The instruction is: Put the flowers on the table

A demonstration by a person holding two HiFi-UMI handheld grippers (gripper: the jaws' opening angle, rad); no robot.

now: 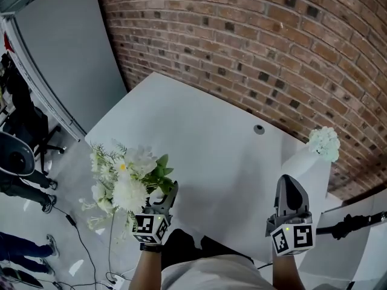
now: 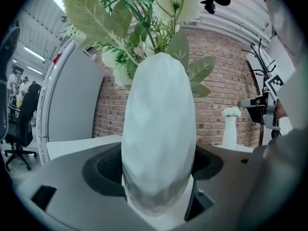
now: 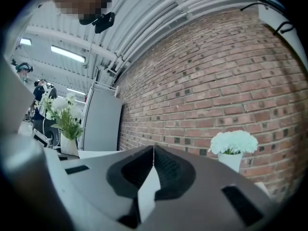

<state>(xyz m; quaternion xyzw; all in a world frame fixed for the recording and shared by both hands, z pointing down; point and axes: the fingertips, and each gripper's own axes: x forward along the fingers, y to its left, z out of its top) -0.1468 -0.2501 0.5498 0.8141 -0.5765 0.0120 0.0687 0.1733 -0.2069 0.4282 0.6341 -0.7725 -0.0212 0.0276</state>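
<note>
A bouquet of white flowers (image 1: 124,177) with green leaves stands in a white vase (image 2: 159,138), and my left gripper (image 1: 168,191) is shut on that vase. It hangs at the front-left edge of the white table (image 1: 205,132), with the flowers over the floor. In the left gripper view the vase fills the space between the jaws and the leaves (image 2: 144,18) rise above it. My right gripper (image 1: 286,185) is shut and holds nothing, over the table's front right. In the right gripper view its fingertips (image 3: 157,154) touch.
A second tall white vase (image 1: 305,162) with white flowers (image 1: 324,142) stands at the table's right, near the brick wall (image 1: 254,35). A grey partition (image 1: 60,53), people and an office chair (image 1: 24,132) are at the left. Cables (image 1: 84,246) lie on the floor.
</note>
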